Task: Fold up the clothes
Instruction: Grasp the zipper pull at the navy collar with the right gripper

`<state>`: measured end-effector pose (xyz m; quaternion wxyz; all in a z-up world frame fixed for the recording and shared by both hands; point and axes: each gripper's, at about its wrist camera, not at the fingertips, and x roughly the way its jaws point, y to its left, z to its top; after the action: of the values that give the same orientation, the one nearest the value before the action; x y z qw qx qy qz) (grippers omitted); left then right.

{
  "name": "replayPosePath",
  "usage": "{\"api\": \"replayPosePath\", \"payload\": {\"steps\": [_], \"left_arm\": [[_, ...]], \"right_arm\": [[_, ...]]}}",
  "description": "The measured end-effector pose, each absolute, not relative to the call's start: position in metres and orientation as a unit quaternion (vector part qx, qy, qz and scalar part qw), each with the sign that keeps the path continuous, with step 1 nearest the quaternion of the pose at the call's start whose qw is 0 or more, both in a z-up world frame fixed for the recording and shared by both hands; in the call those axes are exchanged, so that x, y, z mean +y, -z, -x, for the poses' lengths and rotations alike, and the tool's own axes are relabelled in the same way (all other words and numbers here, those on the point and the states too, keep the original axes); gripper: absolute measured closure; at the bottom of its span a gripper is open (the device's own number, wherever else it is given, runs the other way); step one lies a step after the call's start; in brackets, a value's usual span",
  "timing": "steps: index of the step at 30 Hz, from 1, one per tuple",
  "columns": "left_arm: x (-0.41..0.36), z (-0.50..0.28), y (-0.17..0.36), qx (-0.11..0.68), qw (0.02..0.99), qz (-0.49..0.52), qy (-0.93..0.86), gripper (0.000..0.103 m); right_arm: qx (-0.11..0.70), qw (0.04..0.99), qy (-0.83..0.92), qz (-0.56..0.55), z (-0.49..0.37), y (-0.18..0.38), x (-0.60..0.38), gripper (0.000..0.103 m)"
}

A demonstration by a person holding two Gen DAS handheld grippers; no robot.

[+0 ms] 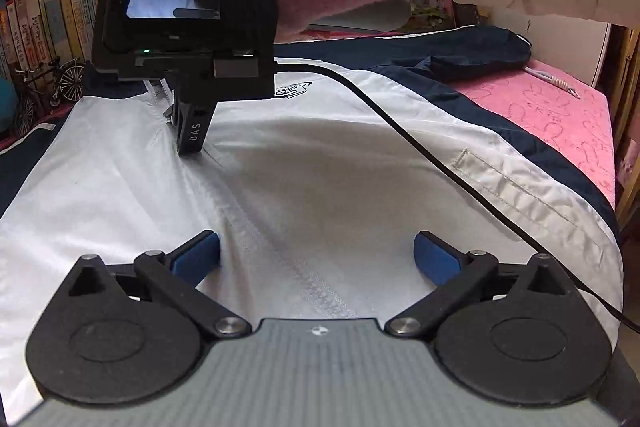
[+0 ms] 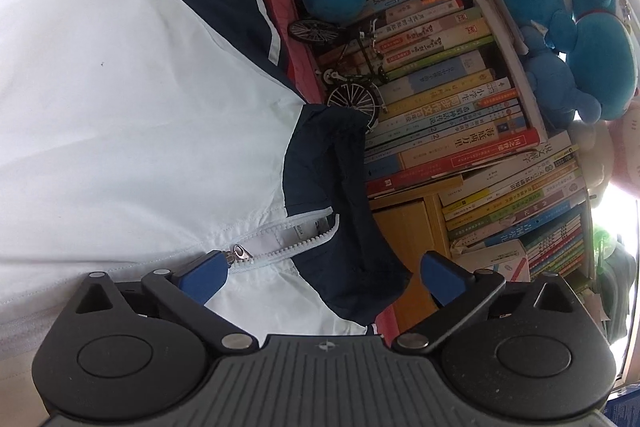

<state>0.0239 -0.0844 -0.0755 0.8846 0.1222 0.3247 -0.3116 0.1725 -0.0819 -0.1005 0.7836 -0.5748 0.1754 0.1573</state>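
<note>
Jacket (image 1: 320, 163) lay flat on the bed (image 1: 560, 115), zipper (image 1: 256, 223) running away | left hand-held gripper (image 1: 316, 259) wide apart, empty, over zipper's near end | right hand-held gripper (image 2: 324, 279) wide apart, empty, nearer the collar (image 2: 340, 163)

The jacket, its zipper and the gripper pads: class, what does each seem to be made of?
Jacket: thin woven synthetic, probably nylon or polyester; slight sheen, crisp fine wrinkles.
Zipper: white moulded teeth, likely plastic; shiny pull that looks metal.
Gripper pads: matte blue, probably rubber or soft plastic, on black hard-plastic fingers.
</note>
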Motion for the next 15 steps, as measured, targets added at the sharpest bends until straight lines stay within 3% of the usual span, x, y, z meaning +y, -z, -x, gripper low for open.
{"api": "replayPosePath", "payload": {"steps": [3,4,5,8,12,13,14,15], "left_arm": [[-0.085,-0.022,0.076,0.324,0.883,-0.123,0.318,0.000],[-0.085,-0.021,0.076,0.323,0.881,-0.124,0.324,0.000],[-0.085,-0.020,0.076,0.323,0.879,-0.124,0.329,0.000],[-0.085,-0.019,0.075,0.322,0.875,-0.123,0.339,0.000],[-0.083,-0.021,0.075,0.323,0.875,-0.118,0.341,0.000],[-0.082,-0.021,0.075,0.322,0.875,-0.117,0.341,0.000],[-0.082,-0.021,0.075,0.322,0.875,-0.117,0.341,0.000],[-0.081,-0.021,0.075,0.322,0.875,-0.116,0.341,0.000]], "right_arm": [[0.154,0.790,-0.113,0.582,-0.177,0.107,-0.082,0.002],[0.126,0.789,-0.066,0.598,-0.181,0.114,-0.082,0.016],[0.084,0.769,0.005,0.633,-0.191,0.131,-0.084,0.049],[0.214,0.847,-0.031,0.486,-0.228,0.120,-0.103,0.055],[0.256,0.902,-0.050,0.343,-0.229,0.079,-0.128,0.051],[0.271,0.910,-0.073,0.305,-0.223,0.066,-0.135,0.056],[0.295,0.911,-0.109,0.266,-0.216,0.055,-0.141,0.071],[0.320,0.907,-0.147,0.230,-0.210,0.049,-0.144,0.079]]}}
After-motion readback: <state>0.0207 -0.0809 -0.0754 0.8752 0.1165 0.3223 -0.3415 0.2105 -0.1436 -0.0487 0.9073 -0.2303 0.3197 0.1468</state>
